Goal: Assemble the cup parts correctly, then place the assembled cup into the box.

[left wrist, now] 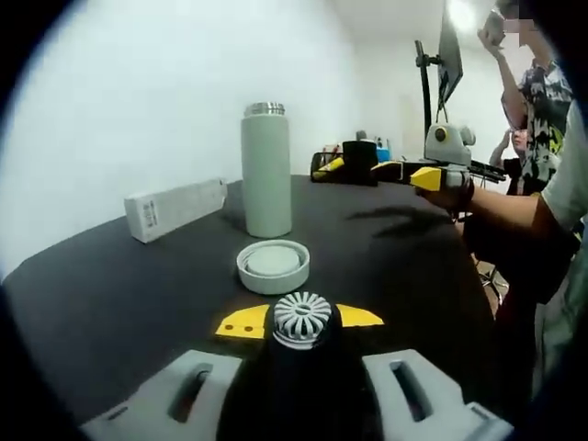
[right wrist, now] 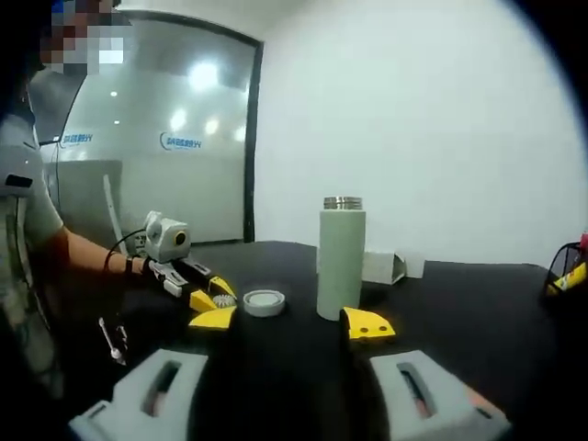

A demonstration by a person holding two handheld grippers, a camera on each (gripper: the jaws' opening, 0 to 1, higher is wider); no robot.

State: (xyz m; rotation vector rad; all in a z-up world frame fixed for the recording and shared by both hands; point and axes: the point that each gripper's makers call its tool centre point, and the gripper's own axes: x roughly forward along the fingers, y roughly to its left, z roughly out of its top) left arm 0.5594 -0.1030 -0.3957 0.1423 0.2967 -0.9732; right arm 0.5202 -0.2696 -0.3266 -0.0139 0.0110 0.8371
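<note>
— Between your left gripper's (left wrist: 301,323) jaws: ribbed plug (left wrist: 301,315), clamped. Which step?
— Assembly, I judge. The plug goes to the cup next.
— Ahead?
— Lid (left wrist: 273,265) lies flat just ahead, in your path. Cup (left wrist: 266,170) stands upright behind it, neck bare. Box (left wrist: 175,209) lies farther left.
— Right gripper (right wrist: 289,323)?
— Spread, empty. Steady the cup with it.

L hand-held gripper (left wrist: 299,322) clamped; R hand-held gripper (right wrist: 289,323) spread.
</note>
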